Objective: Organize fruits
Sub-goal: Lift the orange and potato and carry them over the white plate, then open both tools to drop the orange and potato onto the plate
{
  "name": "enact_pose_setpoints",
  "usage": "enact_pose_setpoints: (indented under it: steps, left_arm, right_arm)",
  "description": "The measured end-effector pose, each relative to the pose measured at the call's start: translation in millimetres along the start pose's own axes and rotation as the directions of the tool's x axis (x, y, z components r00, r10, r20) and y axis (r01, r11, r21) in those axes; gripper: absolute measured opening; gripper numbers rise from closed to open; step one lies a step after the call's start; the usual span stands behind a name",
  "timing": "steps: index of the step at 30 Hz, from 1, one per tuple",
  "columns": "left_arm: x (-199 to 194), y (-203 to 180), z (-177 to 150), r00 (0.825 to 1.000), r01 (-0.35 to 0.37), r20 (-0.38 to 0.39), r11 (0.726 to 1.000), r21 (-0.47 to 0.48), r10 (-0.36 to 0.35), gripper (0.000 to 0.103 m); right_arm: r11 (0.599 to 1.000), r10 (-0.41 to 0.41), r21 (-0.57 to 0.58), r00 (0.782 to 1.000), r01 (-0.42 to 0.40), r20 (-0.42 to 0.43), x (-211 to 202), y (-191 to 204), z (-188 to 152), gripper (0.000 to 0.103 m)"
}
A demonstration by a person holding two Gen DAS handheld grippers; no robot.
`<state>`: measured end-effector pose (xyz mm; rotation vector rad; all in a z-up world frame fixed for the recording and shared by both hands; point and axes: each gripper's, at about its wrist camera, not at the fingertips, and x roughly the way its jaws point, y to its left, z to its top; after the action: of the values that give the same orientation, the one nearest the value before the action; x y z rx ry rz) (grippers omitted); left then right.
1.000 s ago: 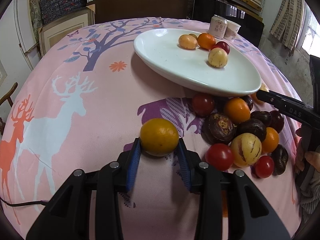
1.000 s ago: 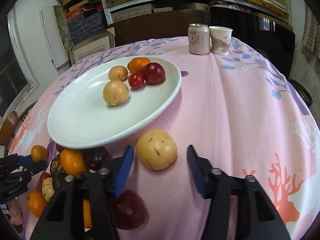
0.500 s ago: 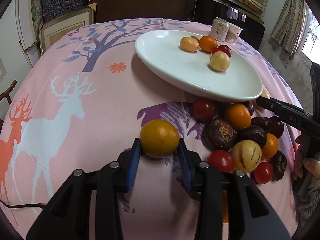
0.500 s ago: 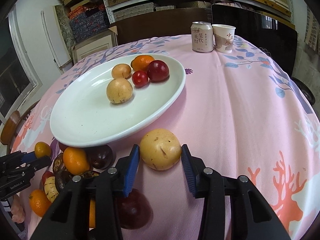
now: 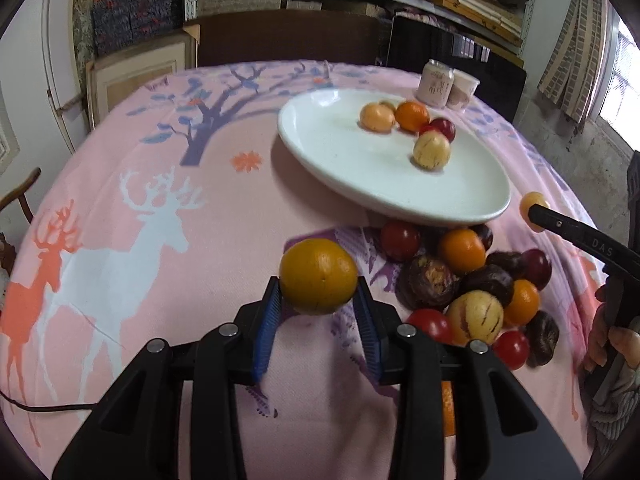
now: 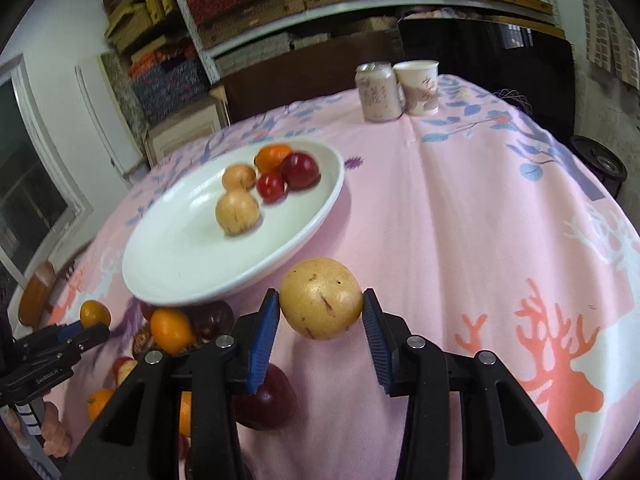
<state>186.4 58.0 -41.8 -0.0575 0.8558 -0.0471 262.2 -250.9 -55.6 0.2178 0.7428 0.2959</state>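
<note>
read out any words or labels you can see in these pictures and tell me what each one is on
"DAS": on the right tool's black finger, left wrist view.
Small white print on the left tool's body, right wrist view: too blurred to read.
Print on the can and the paper cup: too blurred to read.

- Our left gripper (image 5: 318,300) angles down toward the table, its blue-padded fingers (image 5: 267,330) clamped on either side of an orange fruit (image 5: 318,276) held clear of the cloth.
- Our right gripper (image 6: 320,320) points down at a shallower slant, pads (image 6: 262,340) pressed to both sides of a pale yellow fruit (image 6: 321,297), which hangs above the cloth.
- In the left wrist view, our right gripper enters from the right edge as a dark bar, with our hand (image 5: 612,336) wrapped around its grip below.
- In the right wrist view, our left gripper shows at the lower left edge with the orange fruit at its tip.
</note>
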Motion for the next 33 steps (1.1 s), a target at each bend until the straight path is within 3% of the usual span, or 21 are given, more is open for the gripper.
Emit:
enact_pose_setpoints:
  steps: [6,9,13,17,18,20,22,24,28,33]
  left_arm:
    - [-4.5,-6.9,44.0,0.999,0.023,0.034,1.0,-0.016,-0.023,0.036]
    - [8.5,-16.5,70.3,0.999,0.037,0.021,0.999,-0.006,-0.037,0.036]
    - [31.2,-28.6,88.2,0.999,0.046,0.001,0.999,0.009,-0.046,0.036]
    - [50.8,-29.1,90.9,0.998,0.045,-0.031,0.999,0.007,-0.045,0.036]
    - [56.3,-27.9,90.2,0.998,0.042,-0.047,0.999,0.003,-0.042,0.037]
    - [58.3,-27.2,88.6,0.998,0.047,-0.047,0.999,0.011,-0.047,0.038]
    - [52.1,-26.4,88.1,0.999,0.039,-0.032,0.999,0.015,-0.038,0.045]
    - [42.6,-24.9,87.7,0.999,0.041,-0.002,0.999,0.009,-0.041,0.057]
    - [25.7,-23.5,83.4,0.998,0.059,0.038,0.998,0.01,-0.06,0.057]
    - [20.0,-24.8,67.3,0.998,0.051,0.027,0.998,0.031,-0.052,0.057]
  right_arm:
    - [0.995,0.096,0.019,0.991,-0.099,0.096,-16.9,5.8,24.0,0.043]
    - [0.993,0.111,-0.035,0.991,-0.109,0.069,-4.2,26.9,47.3,0.043]
    - [0.991,0.112,-0.084,0.993,-0.109,0.034,20.6,46.3,54.3,0.043]
    - [0.989,0.101,-0.11,0.995,-0.101,-0.001,37.0,51.6,47.8,0.045]
    - [0.989,0.106,-0.103,0.994,-0.105,0.006,36.6,49.6,47.6,0.054]
    - [0.99,0.124,-0.076,0.991,-0.121,0.039,28.0,44.7,48.9,0.059]
    - [0.989,0.14,-0.056,0.988,-0.136,0.071,18.7,39.9,49.9,0.061]
    - [0.989,0.145,-0.033,0.984,-0.142,0.099,12.3,34.4,50.0,0.071]
    - [0.987,0.153,0.028,0.984,-0.156,0.088,12.4,19.8,46.3,0.072]
    - [0.985,0.147,0.077,0.985,-0.154,0.088,10.3,7.6,43.9,0.073]
